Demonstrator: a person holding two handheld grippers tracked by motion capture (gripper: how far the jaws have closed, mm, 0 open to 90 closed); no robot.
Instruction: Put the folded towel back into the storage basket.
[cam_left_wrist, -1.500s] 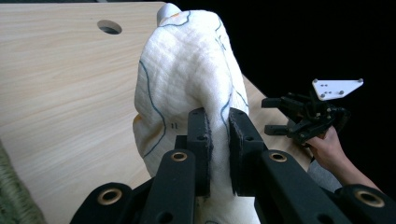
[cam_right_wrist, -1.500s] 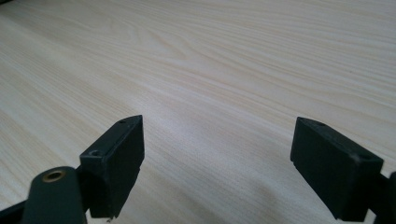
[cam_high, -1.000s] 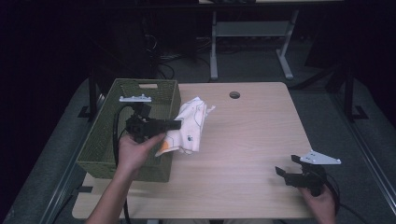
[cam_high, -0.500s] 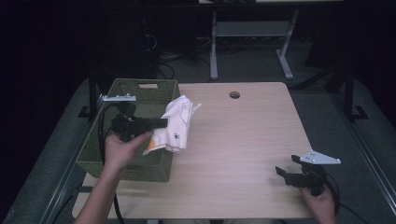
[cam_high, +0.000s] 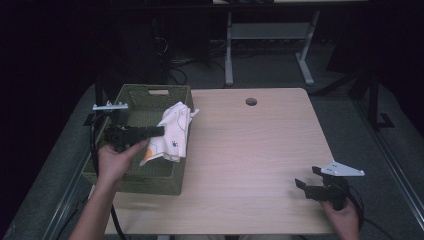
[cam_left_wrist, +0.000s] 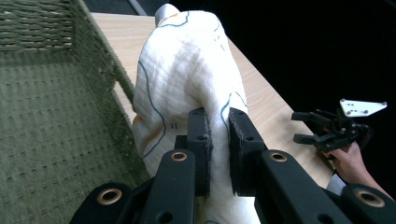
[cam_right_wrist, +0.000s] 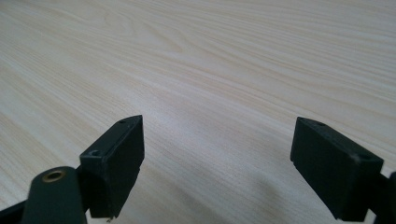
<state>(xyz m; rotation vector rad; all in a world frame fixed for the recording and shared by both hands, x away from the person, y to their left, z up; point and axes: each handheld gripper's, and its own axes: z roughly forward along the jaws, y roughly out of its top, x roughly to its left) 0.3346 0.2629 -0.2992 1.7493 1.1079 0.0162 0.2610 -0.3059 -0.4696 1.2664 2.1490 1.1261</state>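
Note:
A white cloth (cam_high: 173, 132) with thin blue outlines and orange marks hangs over the right rim of a green woven basket (cam_high: 135, 177). My left gripper (cam_high: 159, 131) is shut on a fold of that cloth (cam_left_wrist: 187, 79), the fabric pinched between its black pads (cam_left_wrist: 200, 140), above the basket's inside (cam_left_wrist: 42, 116). Far off at the table's front right, my right gripper (cam_high: 303, 187) rests low over the wood. Its jaws stand wide apart with bare tabletop between them, the right gripper (cam_right_wrist: 217, 163) holding nothing.
The light wooden table (cam_high: 250, 150) has a round cable hole (cam_high: 251, 101) near its far edge. The basket takes up the left side. A grey desk frame (cam_high: 265, 30) stands on the dark floor beyond the table. The right hand's gripper (cam_left_wrist: 334, 128) lies to the far right.
My left hand has carried the cloth leftward, from beside the basket's right edge to over its rim and interior. The right gripper has stayed where it was.

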